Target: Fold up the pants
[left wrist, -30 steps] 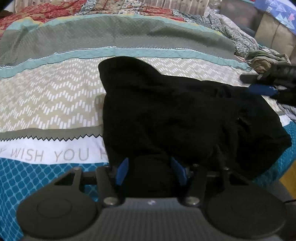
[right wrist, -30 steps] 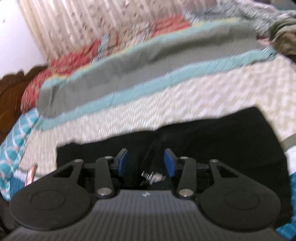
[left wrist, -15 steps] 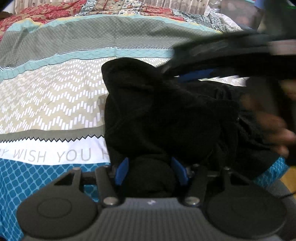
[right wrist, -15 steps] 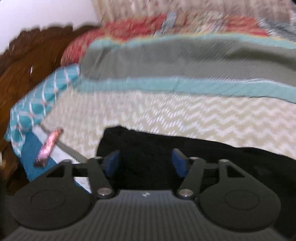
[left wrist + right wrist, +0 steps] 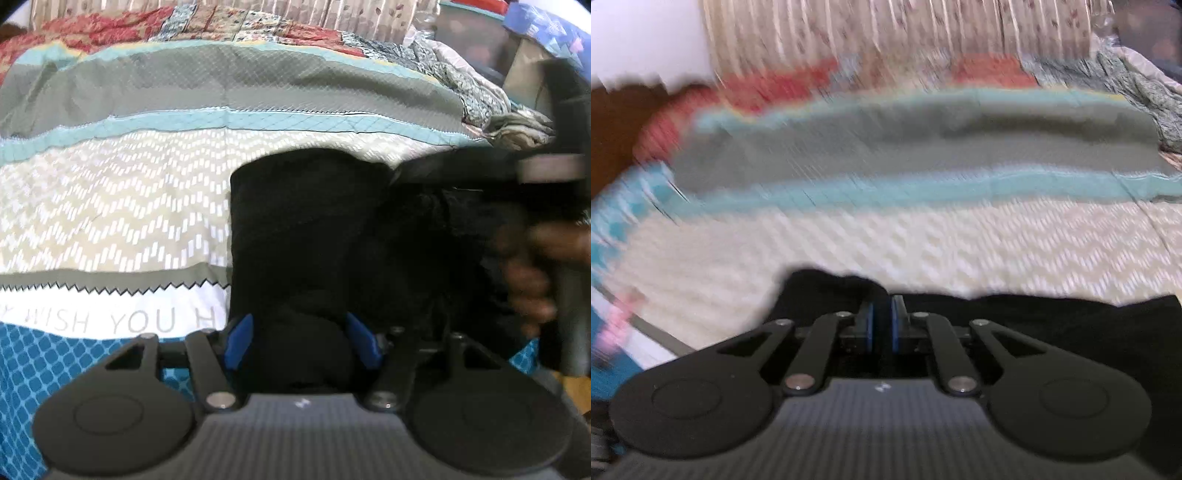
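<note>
Patterned bedspread [image 5: 110, 206], blurred black pants [image 5: 314, 240] (half-hidden)

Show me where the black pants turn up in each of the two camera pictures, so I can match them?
Left wrist view: the black pants fill the middle and right, bunched between the left gripper fingers.
Right wrist view: the pants run along the bottom, behind the right gripper.
Shared landmark: the teal stripe across the bedspread.

Black claw [image 5: 301, 341] w/ blue pads [image 5: 240, 341], silver screws, round housings.
</note>
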`<state>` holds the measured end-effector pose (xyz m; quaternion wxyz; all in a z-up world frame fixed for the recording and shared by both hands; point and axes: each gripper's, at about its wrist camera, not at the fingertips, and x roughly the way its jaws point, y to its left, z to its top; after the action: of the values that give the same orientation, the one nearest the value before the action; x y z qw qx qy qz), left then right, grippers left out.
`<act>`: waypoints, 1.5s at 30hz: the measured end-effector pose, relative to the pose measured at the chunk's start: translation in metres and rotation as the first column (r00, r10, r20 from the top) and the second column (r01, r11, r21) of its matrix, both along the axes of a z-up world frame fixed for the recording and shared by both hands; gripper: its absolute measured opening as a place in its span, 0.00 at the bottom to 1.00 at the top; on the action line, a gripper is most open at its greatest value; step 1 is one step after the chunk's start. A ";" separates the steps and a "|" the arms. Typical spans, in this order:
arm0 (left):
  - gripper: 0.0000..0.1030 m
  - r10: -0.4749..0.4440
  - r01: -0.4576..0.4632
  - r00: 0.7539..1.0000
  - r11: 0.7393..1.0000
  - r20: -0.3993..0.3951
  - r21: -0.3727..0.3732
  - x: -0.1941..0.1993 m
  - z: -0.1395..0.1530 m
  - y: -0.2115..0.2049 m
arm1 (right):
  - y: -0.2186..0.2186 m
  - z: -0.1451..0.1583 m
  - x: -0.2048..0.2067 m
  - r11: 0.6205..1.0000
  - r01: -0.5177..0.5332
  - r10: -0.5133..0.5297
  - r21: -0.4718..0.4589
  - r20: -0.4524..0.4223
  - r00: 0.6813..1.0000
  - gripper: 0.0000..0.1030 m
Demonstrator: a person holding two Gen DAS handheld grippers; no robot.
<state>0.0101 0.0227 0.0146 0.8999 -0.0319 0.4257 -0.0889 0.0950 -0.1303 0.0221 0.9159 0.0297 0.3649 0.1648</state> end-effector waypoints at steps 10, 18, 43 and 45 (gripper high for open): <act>0.57 -0.006 0.006 1.000 0.995 -0.010 0.101 0.001 0.003 -0.016 | -0.024 -0.024 0.022 0.987 0.004 0.024 0.159 -0.178 0.984 0.43; 0.61 0.018 -0.016 1.000 0.998 -0.023 0.063 -0.003 0.000 -0.009 | -0.058 0.023 -0.040 0.963 0.034 -0.018 0.268 -0.065 0.998 0.45; 0.29 -0.036 0.038 0.999 0.996 0.023 -0.087 0.113 0.023 -0.032 | -0.015 0.021 -0.086 0.968 -0.172 0.171 0.184 0.019 0.985 0.07; 0.29 -0.037 0.037 0.999 0.995 0.005 -0.092 0.121 0.017 -0.036 | -0.004 0.013 -0.085 0.961 -0.225 0.229 0.163 -0.005 0.973 0.07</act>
<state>0.1307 -0.0129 0.0318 0.8963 -0.0655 0.4202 -0.1252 0.0101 -0.1347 0.0351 0.8811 0.0634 0.3621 0.2974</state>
